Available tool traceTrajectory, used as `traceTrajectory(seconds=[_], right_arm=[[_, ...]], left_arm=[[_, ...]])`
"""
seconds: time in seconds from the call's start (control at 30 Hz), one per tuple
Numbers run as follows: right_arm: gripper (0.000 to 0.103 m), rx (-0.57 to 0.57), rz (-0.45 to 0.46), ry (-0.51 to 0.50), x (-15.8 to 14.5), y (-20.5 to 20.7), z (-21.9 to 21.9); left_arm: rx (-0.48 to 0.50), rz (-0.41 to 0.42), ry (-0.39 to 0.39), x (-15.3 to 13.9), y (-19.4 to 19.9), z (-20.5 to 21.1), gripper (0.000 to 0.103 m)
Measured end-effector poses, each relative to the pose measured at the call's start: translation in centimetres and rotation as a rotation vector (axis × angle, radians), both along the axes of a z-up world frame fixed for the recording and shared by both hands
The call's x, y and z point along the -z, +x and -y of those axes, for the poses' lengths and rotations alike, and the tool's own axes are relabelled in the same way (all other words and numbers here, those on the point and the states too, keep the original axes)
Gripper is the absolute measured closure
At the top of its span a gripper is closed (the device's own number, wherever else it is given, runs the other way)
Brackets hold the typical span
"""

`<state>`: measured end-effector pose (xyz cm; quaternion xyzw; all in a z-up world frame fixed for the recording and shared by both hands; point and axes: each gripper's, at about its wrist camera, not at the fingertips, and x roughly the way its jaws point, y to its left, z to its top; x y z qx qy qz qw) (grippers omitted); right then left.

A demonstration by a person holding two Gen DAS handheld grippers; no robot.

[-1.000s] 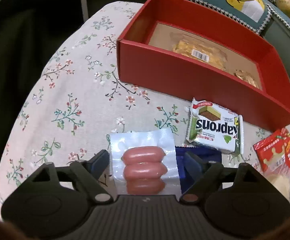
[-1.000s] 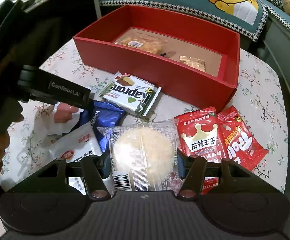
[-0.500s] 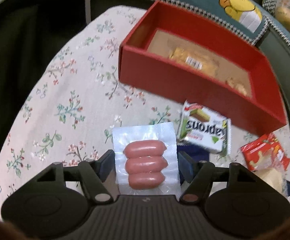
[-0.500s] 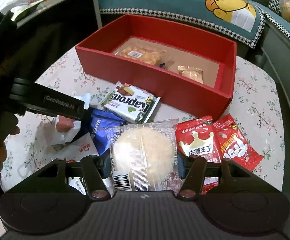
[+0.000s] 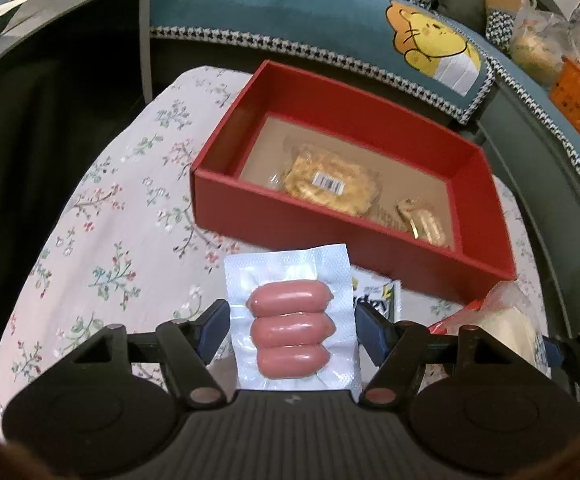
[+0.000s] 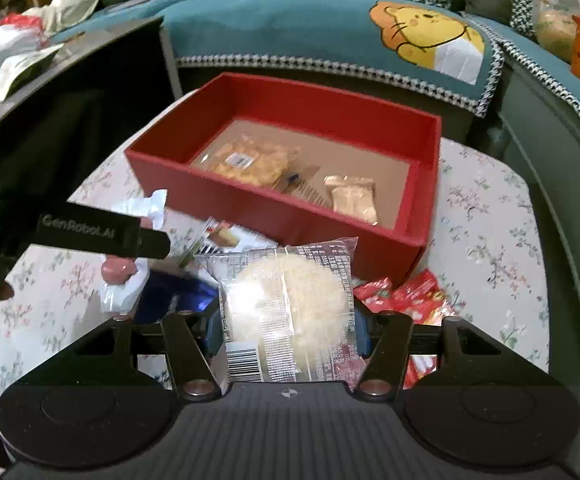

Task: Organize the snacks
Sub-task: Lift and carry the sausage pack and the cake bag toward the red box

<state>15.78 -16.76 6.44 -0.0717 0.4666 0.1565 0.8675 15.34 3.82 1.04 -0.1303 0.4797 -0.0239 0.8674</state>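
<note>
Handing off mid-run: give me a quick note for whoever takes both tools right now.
Left tool: shut on the sausage pack, held above the cloth.
Right tool: shut on the round pastry pack.
Red box lies ahead of both; the crisp snack bag and a small wrapped piece are already inside.
Left: drop both held packs in the box, then collect the red packets, the wafer pack and the blue packet from the table.

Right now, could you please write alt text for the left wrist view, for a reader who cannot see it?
The left gripper holds a sealed sausage pack between its jaws above a floral tablecloth. Just beyond sits an open red box already holding two wrapped snacks.
</note>
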Motion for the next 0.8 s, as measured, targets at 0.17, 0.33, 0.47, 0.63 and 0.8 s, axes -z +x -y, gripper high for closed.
traceTrajectory(seconds=[0.17, 0.33, 0.47, 0.63, 0.8], right_arm=[[0.037, 0.039, 0.038, 0.021, -0.9, 1.3, 0.6], [0.037, 0.058, 0.062, 0.033, -1.3, 2.7, 0.7], [0.037, 0.069, 0.078, 0.045, -1.6, 3.8, 0.6], [0.037, 0.088, 0.099, 0.06, -2.1, 5.1, 0.9], [0.037, 0.103, 0.105, 0.066, -2.1, 6.1, 1.0]], left_arm=[[0.013, 0.039, 0.01, -1.1, 0.9, 0.9, 0.0], [0.026, 0.069, 0.018, -2.2, 2.2, 1.6, 0.0], [0.035, 0.092, 0.027, -3.0, 3.3, 2.3, 0.0], [0.036, 0.105, 0.03, -3.2, 4.4, 2.9, 0.0], [0.032, 0.114, 0.037, -3.4, 5.6, 3.3, 0.0]])
